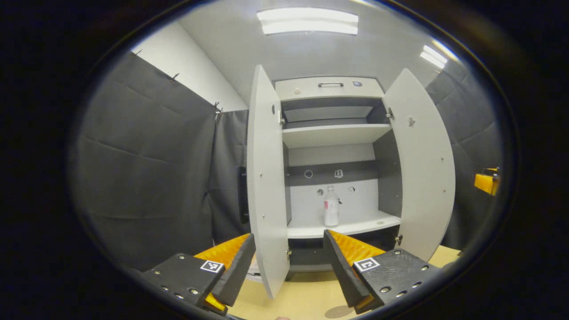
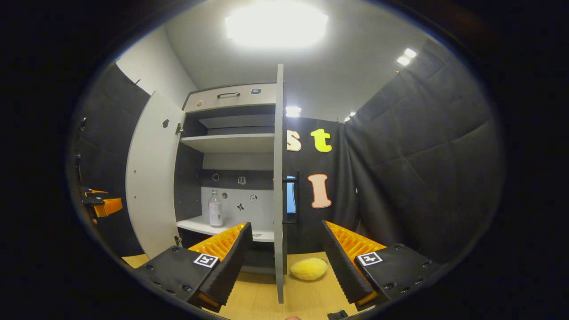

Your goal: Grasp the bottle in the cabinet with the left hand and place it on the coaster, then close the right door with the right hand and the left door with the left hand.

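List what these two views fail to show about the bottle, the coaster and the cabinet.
- Bottle: label too small to make out, left gripper view.
- Coaster: cannot be told; the round yellow thing may be it, right gripper view.
- Cabinet's lower part: hidden behind the left gripper fingers and the left door.

Recording booth: black padded cloth walls, ceiling light panels, lone open cabinet.

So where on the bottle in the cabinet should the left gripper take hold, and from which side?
Probably the straight body of the bottle, around or just under its label, approached head-on from the open cabinet front. It stands upright on the lower shelf with free space on both sides, both doors are swung wide, and the left gripper, fingers spread, already faces it. The narrow neck offers less surface.
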A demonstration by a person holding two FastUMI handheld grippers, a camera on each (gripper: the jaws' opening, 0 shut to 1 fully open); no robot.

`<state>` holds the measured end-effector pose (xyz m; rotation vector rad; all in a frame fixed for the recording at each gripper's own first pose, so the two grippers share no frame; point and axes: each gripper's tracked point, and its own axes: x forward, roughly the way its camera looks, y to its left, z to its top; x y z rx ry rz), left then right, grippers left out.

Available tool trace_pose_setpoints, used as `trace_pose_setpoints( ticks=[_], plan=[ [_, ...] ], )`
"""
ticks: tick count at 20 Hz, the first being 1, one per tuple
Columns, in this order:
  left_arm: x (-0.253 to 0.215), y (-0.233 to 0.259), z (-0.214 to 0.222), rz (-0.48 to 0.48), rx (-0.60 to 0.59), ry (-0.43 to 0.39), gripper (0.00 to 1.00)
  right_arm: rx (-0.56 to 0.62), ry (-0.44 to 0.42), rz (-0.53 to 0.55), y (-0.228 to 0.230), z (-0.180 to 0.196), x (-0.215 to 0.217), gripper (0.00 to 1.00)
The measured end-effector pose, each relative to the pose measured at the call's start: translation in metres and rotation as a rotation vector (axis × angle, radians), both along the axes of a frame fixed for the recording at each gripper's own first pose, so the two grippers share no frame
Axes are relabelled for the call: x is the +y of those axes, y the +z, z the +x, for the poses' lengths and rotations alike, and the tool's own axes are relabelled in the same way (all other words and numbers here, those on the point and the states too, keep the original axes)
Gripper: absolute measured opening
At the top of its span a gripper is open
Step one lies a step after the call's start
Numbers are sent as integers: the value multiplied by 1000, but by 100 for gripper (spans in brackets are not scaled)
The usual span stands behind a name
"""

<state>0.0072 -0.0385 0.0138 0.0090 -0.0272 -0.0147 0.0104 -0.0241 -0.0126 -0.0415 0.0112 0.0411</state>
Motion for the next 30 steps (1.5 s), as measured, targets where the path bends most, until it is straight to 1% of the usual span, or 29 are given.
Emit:
trace_pose_setpoints(
  ticks=[1, 2, 6, 9, 11, 12, 13, 18, 19, 20, 23, 24, 30],
  plan=[
    [-5, 3, 2, 1, -3, 0, 90, -1, 5, 0, -1, 1, -3, 97],
    [-10, 3, 4, 0, -4, -1, 82, -1, 12, 3, -2, 1, -5, 97],
    [-33, 9, 18, -23, -5, -13, 83, -4, 39, 7, -7, 1, -18, 97],
    [-46, 18, 35, -39, -14, -32, 82, 8, 30, 42, -11, -1, -30, 97],
    [-55, 22, 48, -47, -18, -53, 97, 11, 23, 54, -12, -2, -35, 97],
    [-60, 23, 53, -52, -21, -65, 82, 15, 18, 50, -13, -2, -38, 97],
    [-65, 25, 61, -55, -25, -77, 90, 18, 9, 43, -15, 0, -41, 97],
    [-85, 23, 106, -67, -33, -139, 90, 25, -52, 36, -20, 7, -52, 97],
    [-88, 19, 116, -75, -27, -152, 94, 27, -68, 37, -21, 8, -53, 97],
    [-92, 16, 127, -84, -20, -165, 90, 27, -76, 38, -20, 11, -53, 97],
    [-99, 10, 161, -105, -15, -192, 90, 27, -105, 27, -20, 21, -56, 97],
    [-103, 8, 172, -109, -15, -202, 97, 24, -120, 26, -20, 24, -56, 97],
    [-119, -8, 244, -108, -8, -244, 97, 23, -207, 7, -25, 37, -62, 97]
  ],
)
